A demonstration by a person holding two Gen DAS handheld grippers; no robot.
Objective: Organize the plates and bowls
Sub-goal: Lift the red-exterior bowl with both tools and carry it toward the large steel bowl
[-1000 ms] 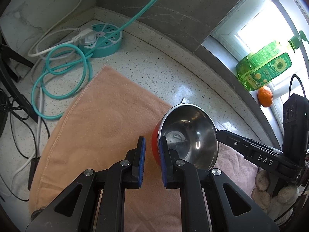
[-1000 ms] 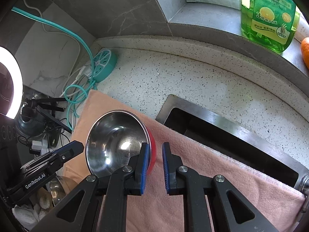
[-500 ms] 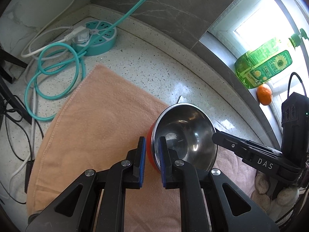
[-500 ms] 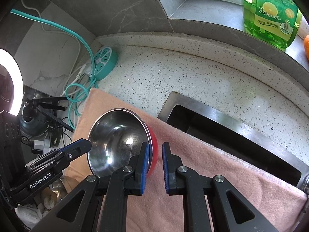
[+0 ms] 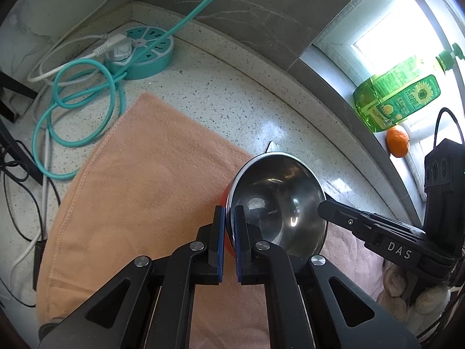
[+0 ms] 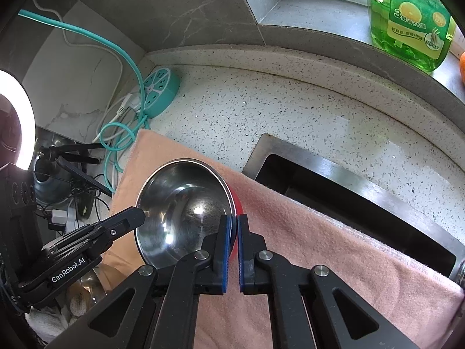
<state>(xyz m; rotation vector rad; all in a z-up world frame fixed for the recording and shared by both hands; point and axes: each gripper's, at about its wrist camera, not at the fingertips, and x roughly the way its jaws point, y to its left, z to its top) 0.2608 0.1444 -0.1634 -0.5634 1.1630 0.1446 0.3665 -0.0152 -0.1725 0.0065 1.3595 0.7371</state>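
**Both grippers clamp one steel bowl by opposite rims**

Left gripper (image 5: 229,221) fingers closed on the near rim of the bowl (image 5: 279,200), one blue pad inside, one outside against the red outer wall. Right gripper (image 6: 234,232) does the same on the opposite rim, fingers pinched on the wall, red side showing between the pads. Bowl (image 6: 183,212) is steel inside, red outside, empty, mouth up and tilted a bit. It sits over the peach towel (image 5: 139,180) spread on the speckled worktop (image 5: 221,93); cannot tell if the base touches the towel or is lifted.

In the right wrist view the towel (image 6: 305,247) drapes over the edge of the steel sink (image 6: 319,180), just right of the bowl. Teal round power strip (image 5: 142,49) sits in the back corner with a teal cable (image 5: 84,96) looped beside the towel's far edge. Green detergent bottle (image 5: 398,99) and an orange (image 5: 397,144) stand on the window sill (image 6: 325,20), well apart from the bowl. Ring light (image 6: 20,125) glows at far left of the right wrist view.
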